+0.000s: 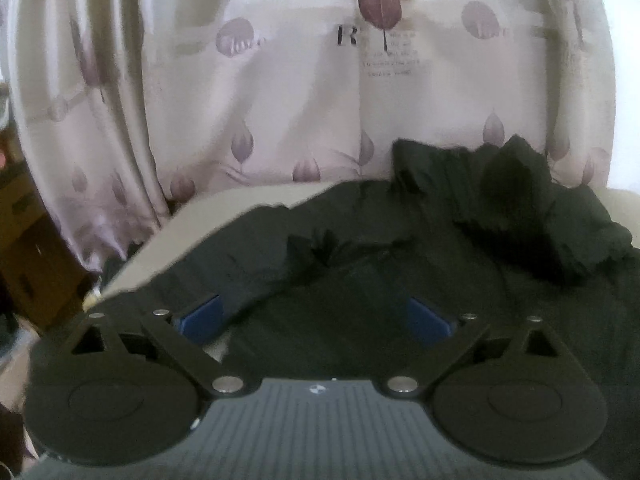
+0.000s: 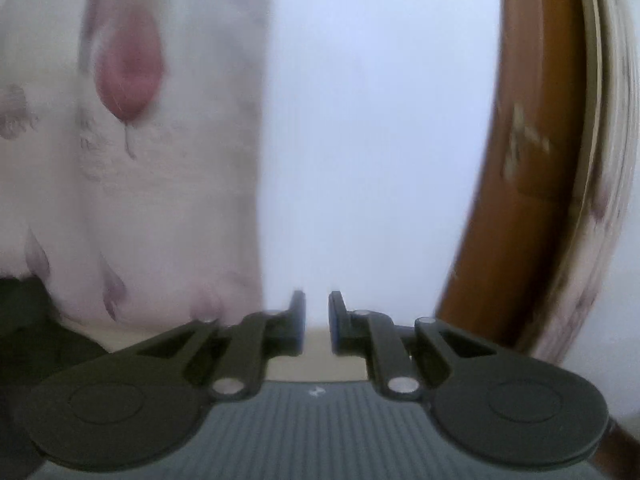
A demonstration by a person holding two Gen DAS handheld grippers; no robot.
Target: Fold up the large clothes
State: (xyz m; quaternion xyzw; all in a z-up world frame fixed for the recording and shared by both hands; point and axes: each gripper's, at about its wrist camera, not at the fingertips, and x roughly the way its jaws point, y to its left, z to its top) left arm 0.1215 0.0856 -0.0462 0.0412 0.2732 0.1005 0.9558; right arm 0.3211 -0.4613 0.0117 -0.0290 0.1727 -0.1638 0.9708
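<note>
**Tongs above a dark garment, curtain behind**

In the left wrist view we see the left tongs [image 1: 316, 320] spread wide, their blue pads [image 1: 200, 318] at the lower left and lower right of centre, with nothing clamped between them. Below and between the pads lies the black garment [image 1: 400, 280], which fills the lower and right parts of the frame. It is rumpled: a ridge of folds crosses the middle of the picture, and a bunched heap rises at the upper right of the cloth. We note that the garment rests on a pale beige surface [image 1: 224, 212], of which a bare strip shows along the cloth's upper left edge. Behind it hangs a pale curtain [image 1: 280, 100] printed with purple leaf shapes and small lettering, covering the whole upper half.

In the right wrist view, which is blurred, we see the right tongs [image 2: 317, 320] drawn nearly together, a narrow gap left between the pads and nothing gripped there. They point toward a white wall [image 2: 372, 120] in the centre. The same curtain occupies the left side, a brown curved wooden frame [image 2: 520, 160] the right, and a dark patch of garment shows at the lower left edge.
</note>
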